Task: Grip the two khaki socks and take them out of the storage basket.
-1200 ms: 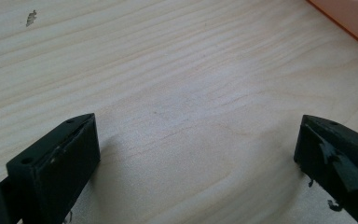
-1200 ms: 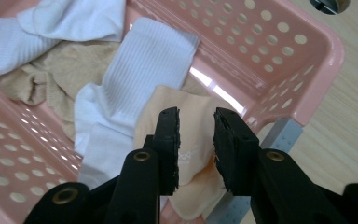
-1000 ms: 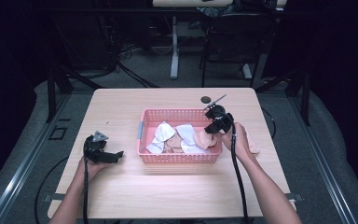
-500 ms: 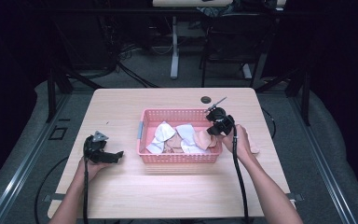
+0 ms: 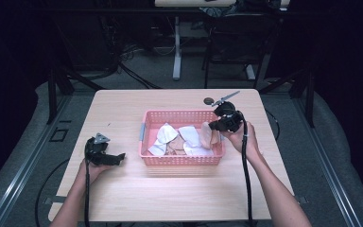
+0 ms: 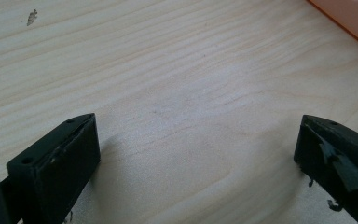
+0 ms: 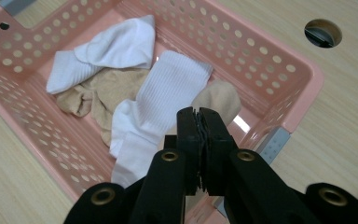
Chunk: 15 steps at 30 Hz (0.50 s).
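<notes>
Here the pink basket (image 5: 144, 137) sits mid-table with white socks (image 7: 161, 100) and beige socks (image 7: 98, 95) heaped inside. The right gripper (image 5: 216, 125) hangs over the basket's right rim, its jaws pressed together on nothing. The left gripper (image 5: 119, 157) rests on bare wood left of the basket, jaws spread wide. Open table (image 5: 179, 194) runs along the near edge; a round hole (image 7: 323, 32) lies beyond the basket's far corner.

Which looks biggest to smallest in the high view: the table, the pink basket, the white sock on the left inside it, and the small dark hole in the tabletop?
1. Table
2. Pink basket
3. White sock
4. Dark hole

All four lie at table level, so nearness hardly skews this order.
</notes>
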Available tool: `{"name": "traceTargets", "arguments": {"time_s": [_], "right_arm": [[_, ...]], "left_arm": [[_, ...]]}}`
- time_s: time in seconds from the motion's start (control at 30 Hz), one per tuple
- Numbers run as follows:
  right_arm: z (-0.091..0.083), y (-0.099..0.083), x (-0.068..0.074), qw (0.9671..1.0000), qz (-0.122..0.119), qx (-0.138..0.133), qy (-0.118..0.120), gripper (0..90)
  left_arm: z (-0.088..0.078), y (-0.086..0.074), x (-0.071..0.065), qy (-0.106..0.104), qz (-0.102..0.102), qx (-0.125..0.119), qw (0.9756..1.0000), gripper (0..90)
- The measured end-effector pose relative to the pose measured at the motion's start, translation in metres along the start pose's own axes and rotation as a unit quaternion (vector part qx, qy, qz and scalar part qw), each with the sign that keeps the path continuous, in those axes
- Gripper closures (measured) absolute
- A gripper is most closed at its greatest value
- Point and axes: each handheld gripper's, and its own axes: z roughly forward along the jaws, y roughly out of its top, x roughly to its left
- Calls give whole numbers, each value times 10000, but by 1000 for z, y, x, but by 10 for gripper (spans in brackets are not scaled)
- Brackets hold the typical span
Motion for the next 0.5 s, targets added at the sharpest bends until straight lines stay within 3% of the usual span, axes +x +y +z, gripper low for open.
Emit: {"name": "traceTargets", "arguments": {"time_s": [0.5], "right_arm": [[-26,13,4,9996,-110,-257,80,876]], "left_arm": [[0,0,0,-2,3,-1,10000,0]]}}
